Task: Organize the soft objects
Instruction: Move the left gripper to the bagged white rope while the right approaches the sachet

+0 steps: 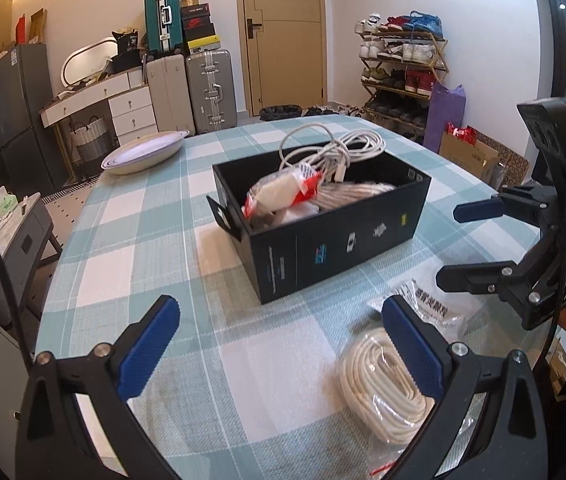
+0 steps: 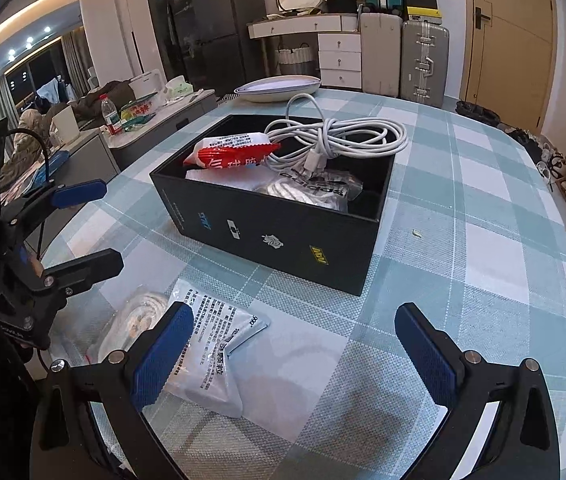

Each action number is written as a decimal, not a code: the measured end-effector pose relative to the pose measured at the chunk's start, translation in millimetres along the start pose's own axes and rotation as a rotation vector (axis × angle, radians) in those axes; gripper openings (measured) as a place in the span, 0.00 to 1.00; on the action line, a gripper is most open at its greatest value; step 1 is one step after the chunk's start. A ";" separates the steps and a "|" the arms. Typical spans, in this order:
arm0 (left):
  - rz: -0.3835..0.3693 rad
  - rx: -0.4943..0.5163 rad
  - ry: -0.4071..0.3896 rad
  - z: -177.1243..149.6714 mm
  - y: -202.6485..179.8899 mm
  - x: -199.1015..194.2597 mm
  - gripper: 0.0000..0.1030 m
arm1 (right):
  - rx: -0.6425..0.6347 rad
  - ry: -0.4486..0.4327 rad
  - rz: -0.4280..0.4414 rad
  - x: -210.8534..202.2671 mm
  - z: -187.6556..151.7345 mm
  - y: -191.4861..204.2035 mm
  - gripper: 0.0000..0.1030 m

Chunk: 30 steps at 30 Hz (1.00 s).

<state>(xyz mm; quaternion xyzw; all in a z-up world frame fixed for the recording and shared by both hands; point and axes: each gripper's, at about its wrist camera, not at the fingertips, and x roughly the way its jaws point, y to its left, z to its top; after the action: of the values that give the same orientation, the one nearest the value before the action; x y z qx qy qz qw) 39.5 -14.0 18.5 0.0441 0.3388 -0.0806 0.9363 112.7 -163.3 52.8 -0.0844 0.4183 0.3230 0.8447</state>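
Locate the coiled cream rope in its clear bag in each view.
Left wrist: coiled cream rope lies low right, beside the left tongs' right finger.
Right wrist: low left, partly under the white printed packet.
Shared landmark: black box behind it.

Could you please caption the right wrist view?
Open right gripper beside a white printed pouch, facing a black box holding a white cable.

1. A teal-and-white checked tablecloth (image 1: 131, 216) covers the table.
2. A shallow white dish (image 1: 143, 153) rests at its far edge.
3. Beyond stand two silver suitcases (image 1: 211, 90) and a shoe rack (image 1: 403, 68).
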 end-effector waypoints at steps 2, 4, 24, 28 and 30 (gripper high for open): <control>-0.009 0.008 0.006 -3.8 -2.1 -0.1 0.99 | -0.004 0.006 0.006 1.3 -0.8 1.6 0.99; -0.015 0.022 0.011 -6.9 -4.1 -0.4 0.99 | -0.003 0.013 0.015 3.2 -1.3 3.0 0.99; -0.044 0.032 0.051 -12.6 0.1 -1.6 0.99 | -0.066 0.075 0.053 25.6 -6.1 36.7 0.99; -0.053 0.039 0.057 -13.2 -2.8 -0.6 0.99 | -0.071 0.106 -0.001 28.8 -8.5 31.5 0.99; -0.060 0.043 0.062 -13.5 -5.4 0.0 0.99 | -0.066 0.112 -0.018 28.0 -9.4 25.8 0.99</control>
<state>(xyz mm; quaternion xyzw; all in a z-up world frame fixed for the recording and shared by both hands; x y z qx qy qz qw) 30.1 -17.4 8.0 0.0565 0.3671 -0.1143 0.9214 103.0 -133.8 28.7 -0.1339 0.4535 0.3238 0.8195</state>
